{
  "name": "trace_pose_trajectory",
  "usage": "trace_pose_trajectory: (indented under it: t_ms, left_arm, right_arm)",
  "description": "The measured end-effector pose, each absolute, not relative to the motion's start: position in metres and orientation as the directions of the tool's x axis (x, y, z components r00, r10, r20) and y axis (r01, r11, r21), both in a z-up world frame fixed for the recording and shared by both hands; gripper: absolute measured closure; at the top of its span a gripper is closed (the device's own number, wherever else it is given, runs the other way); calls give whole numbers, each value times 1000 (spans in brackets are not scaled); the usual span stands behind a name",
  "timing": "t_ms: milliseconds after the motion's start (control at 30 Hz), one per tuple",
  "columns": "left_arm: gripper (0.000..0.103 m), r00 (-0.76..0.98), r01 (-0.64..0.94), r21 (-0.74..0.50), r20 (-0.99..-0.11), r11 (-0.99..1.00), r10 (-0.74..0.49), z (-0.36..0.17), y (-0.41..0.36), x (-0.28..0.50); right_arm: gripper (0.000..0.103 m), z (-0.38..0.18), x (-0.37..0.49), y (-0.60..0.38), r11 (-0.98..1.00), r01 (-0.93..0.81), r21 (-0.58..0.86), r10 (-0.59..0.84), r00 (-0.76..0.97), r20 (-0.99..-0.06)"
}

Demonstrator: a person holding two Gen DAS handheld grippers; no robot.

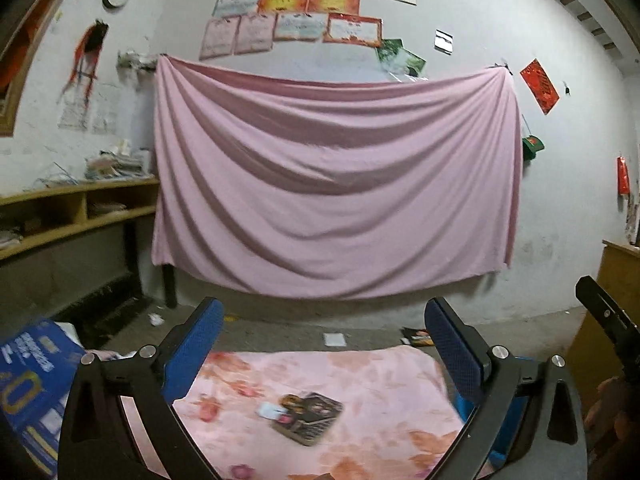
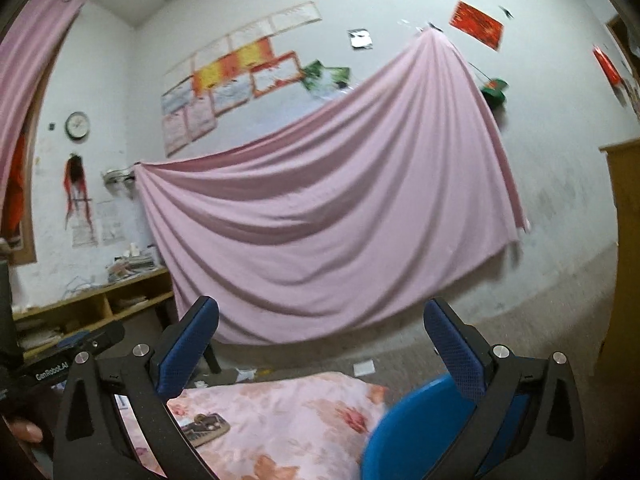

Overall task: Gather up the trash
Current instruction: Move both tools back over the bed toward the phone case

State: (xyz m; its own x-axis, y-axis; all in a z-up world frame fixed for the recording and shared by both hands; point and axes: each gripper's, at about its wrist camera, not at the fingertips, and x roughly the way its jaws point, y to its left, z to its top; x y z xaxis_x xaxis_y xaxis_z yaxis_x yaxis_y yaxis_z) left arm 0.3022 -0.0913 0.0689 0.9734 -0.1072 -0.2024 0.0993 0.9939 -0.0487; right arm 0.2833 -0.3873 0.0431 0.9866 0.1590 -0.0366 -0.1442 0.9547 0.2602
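Pink floral cloth [image 1: 360, 392] across table, pink sheet [image 1: 332, 184] on wall behind. Dark wrapper [image 1: 310, 416] mid-cloth — between left gripper [image 1: 324, 336] jaws, untouched. Both spread wide, empty — right gripper [image 2: 322, 340] above blue bin [image 2: 420, 428].

Floral cloth [image 1: 360, 392]: middle taken by a dark packet [image 1: 310, 418] with a small white wrapper [image 1: 271, 410] touching it; bare cloth all round them. Left edge: blue box [image 1: 32, 388] close by. Right edge: blue bin [image 2: 420, 428] close by.
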Motion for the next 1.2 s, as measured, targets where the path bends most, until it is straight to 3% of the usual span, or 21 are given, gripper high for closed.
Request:
trace_pose_trajectory:
  t_ms: [267, 467, 833, 1200]
  left_arm:
    - [4, 992, 20, -2, -125, 1000, -20, 57, -58, 280]
    - [4, 988, -11, 2, -152, 1000, 11, 42, -35, 284]
    - [4, 951, -44, 1, -307, 999, 42, 9, -2, 319]
    - [4, 831, -69, -24, -554, 997, 44, -44, 14, 361]
  right_arm:
    - [0, 44, 288, -336, 973, -178, 145, 183, 983, -19]
    - [0, 38, 291, -300, 971, -225, 78, 229, 973, -35]
    - [0, 11, 322, -249, 964, -265, -14, 257, 945, -203]
    - [0, -18, 357, -229, 951, -309, -18, 267, 850, -454]
